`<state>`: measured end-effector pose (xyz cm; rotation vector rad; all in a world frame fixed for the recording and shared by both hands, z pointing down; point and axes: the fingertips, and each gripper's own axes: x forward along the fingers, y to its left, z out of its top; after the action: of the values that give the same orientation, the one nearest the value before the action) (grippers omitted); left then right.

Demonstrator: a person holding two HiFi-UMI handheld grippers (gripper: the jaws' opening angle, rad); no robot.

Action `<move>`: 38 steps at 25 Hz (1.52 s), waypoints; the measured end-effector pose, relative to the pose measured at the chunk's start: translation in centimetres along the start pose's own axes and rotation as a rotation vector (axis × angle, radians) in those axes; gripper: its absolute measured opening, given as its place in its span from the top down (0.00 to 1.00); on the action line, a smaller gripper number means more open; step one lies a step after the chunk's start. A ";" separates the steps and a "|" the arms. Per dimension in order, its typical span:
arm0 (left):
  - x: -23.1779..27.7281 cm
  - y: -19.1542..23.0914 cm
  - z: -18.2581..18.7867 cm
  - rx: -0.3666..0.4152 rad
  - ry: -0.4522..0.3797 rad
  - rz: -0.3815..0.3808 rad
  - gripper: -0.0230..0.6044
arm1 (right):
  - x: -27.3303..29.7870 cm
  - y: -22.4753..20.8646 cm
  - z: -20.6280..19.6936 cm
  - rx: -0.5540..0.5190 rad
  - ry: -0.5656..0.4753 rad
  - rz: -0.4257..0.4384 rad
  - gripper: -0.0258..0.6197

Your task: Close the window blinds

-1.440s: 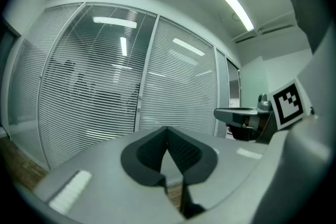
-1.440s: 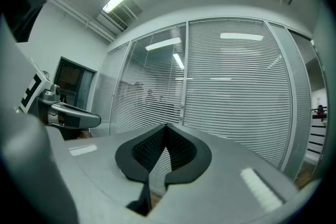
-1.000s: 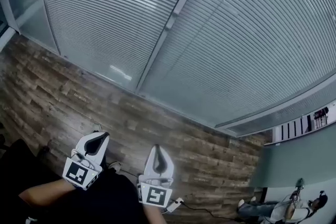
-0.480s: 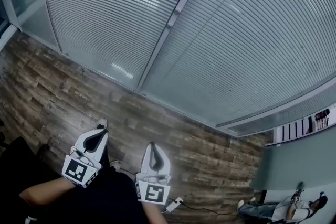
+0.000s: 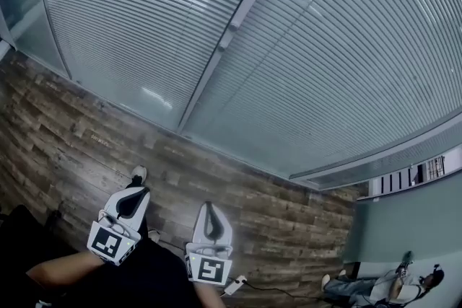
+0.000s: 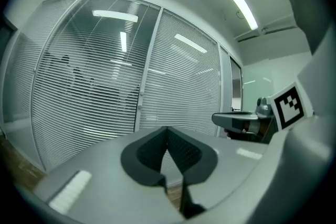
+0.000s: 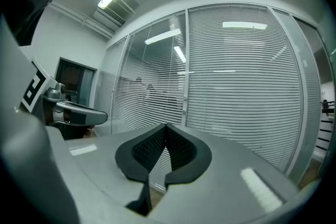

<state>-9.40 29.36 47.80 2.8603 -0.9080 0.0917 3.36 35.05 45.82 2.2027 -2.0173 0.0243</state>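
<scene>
Head view: both claws pinched shut and empty, the blinds ahead across the floor.

I have my left claw (image 5: 138,192) and right claw (image 5: 208,207) side by side at the near edge, each with its jaws pressed together and nothing between them (each gripper view shows the dark pads meeting at the tips). Both hang over the wooden floor (image 5: 65,126), well apart from the window blinds (image 5: 144,18). The blinds fill the far side as two slatted panels, split by a pale frame post (image 5: 227,40), with ceiling lights reflected across the slats. A shoe (image 5: 137,174) shows just beyond the left claw, and a person (image 5: 382,286) is low in the far right corner.
</scene>
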 end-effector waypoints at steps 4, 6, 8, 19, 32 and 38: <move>3.4 1.9 0.5 -0.001 -0.001 -0.023 0.96 | 3.4 -0.6 0.5 -0.018 -0.001 -0.010 0.96; 4.7 3.2 0.9 -0.006 -0.005 -0.020 0.96 | 5.5 -0.8 0.9 -0.020 -0.006 -0.007 0.96; 6.2 5.0 1.7 -0.008 -0.017 -0.012 0.96 | 8.1 -0.9 1.3 -0.022 -0.007 -0.003 0.96; 14.1 13.5 5.4 -0.031 -0.011 -0.063 0.96 | 20.5 -2.3 3.7 -0.038 0.029 -0.028 0.96; 19.5 19.3 6.5 -0.041 0.002 -0.112 0.96 | 28.2 -1.6 5.1 -0.039 0.040 -0.058 0.96; 20.6 19.8 6.9 -0.031 -0.016 -0.087 0.96 | 29.6 -3.6 6.0 -0.064 0.026 -0.090 0.96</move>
<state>-3.89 0.55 45.29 2.8712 -0.7788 0.0447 9.16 5.32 42.93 2.2390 -1.8770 -0.0212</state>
